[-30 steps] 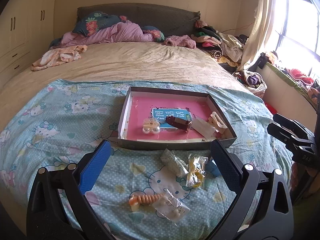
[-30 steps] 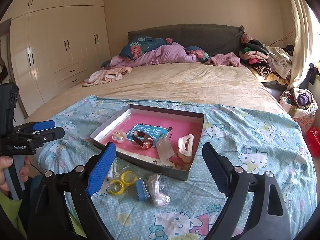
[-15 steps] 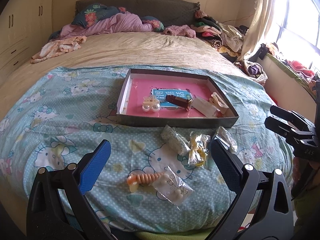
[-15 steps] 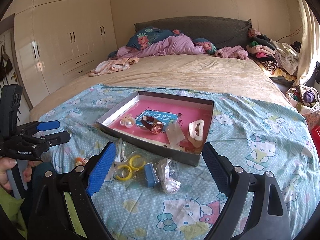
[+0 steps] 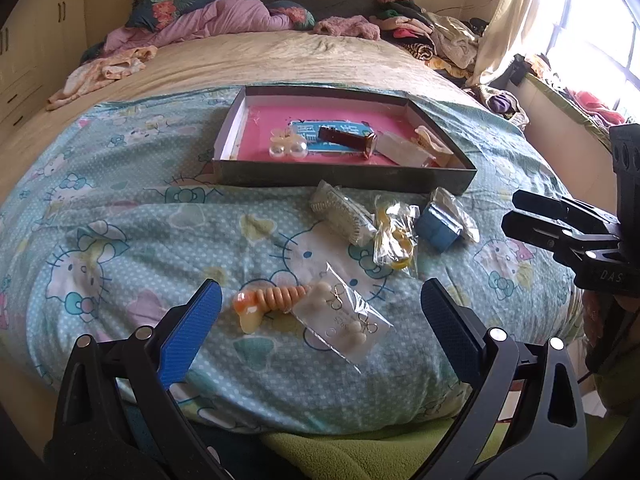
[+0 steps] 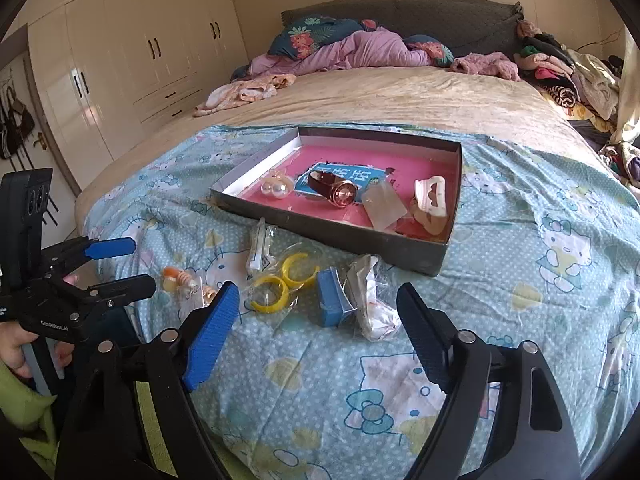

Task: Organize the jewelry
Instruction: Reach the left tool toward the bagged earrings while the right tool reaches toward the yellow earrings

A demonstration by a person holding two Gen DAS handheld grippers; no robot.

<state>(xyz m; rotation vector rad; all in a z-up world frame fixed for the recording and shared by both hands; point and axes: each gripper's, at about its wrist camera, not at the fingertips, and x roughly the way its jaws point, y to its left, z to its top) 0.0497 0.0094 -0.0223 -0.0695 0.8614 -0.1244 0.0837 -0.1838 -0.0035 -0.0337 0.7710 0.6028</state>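
A shallow dark box (image 5: 344,178) (image 6: 340,236) with a pink floor lies on the bed, holding a brown watch (image 6: 334,188), pearl earrings (image 5: 288,150) and a white hair clip (image 6: 430,200). Loose items lie in front of it: an orange spiral hair tie (image 5: 270,300), a clear bag of earrings (image 5: 344,326), bagged yellow rings (image 6: 282,282), a blue block (image 6: 332,298), a beaded piece (image 5: 342,212). My left gripper (image 5: 320,300) hangs open above the hair tie and earring bag. My right gripper (image 6: 316,304) is open, its jaws closing, above the blue block and touching nothing.
The items rest on a light-blue cartoon-cat sheet (image 6: 520,280) at the foot of a beige bed. Crumpled bedding and pillows (image 6: 360,48) lie near the headboard, clothes (image 6: 560,68) are piled at the right, wardrobes (image 6: 120,60) stand to the left. A hand (image 6: 16,344) grips the left tool.
Both grippers have sunk and tilted down toward the loose items in front of the box. The right gripper's jaws stand narrower than before.
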